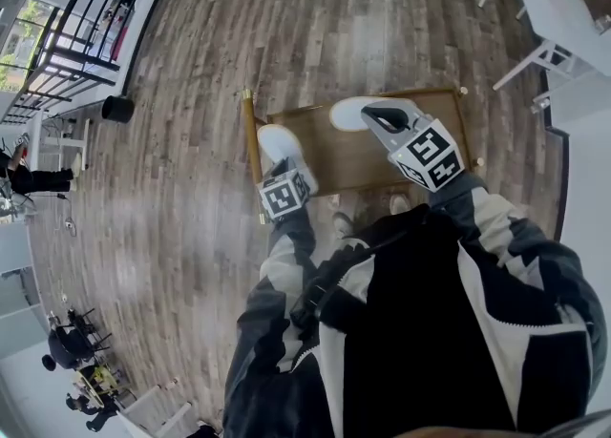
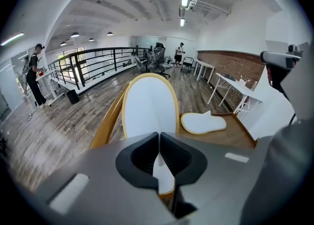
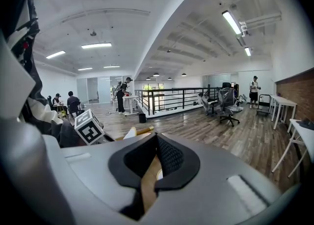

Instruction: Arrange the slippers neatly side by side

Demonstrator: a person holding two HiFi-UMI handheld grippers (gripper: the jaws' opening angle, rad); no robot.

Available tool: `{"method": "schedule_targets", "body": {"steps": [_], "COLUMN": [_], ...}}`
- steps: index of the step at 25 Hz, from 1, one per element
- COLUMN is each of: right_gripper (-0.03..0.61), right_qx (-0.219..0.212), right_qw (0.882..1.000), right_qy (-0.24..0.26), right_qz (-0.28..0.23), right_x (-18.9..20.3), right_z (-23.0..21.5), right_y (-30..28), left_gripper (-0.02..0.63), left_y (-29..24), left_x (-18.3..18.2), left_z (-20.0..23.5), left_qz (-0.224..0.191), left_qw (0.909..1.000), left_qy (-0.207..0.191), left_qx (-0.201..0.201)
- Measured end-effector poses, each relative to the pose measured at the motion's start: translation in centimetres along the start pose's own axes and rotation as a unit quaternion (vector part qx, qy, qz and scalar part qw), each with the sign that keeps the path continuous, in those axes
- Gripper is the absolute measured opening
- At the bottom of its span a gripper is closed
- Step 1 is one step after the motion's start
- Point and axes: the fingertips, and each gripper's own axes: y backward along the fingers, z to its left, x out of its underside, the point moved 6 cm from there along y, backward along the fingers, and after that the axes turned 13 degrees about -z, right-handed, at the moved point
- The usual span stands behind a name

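My left gripper (image 2: 159,139) clamped on one white slipper (image 2: 149,104), my right gripper (image 3: 156,140) with jaws pressed together, second slipper (image 2: 202,122) on brown tray (image 2: 238,132).

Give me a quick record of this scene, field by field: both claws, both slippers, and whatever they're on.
left claw: shut on the near edge of the held slipper
held slipper: white, tan-rimmed, at the wooden board's left edge
right claw: shut, no slipper in it
second slipper: white, flat on the wooden board, lying crossways to the held slipper
status: slippers apart, not yet side by side
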Motion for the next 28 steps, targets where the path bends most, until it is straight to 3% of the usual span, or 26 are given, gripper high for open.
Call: {"method": "schedule_targets", "body": {"steps": [13,28], "right_gripper": [0.005,0.005], "right_qx": [0.063,0.094], "right_qw": [0.997,0.993], "right_qy": [-0.003,-0.01], "right_qz": [0.037,0.064], "right_x": [1.0,2.5], "right_z": [-3.1,-4.7], "right_y": [1.8,2.0], "left_gripper": [0.029,0.032], "left_y": [-7.0,-11.8], "left_x": [1.7,4.3], "left_z": [-0.1,0.5], "left_qz": [0.064,0.108], "left_qw": [0.9976,0.9939], "left_qy": [-0.016,0.005], "left_qx": [0.023,0.022]}}
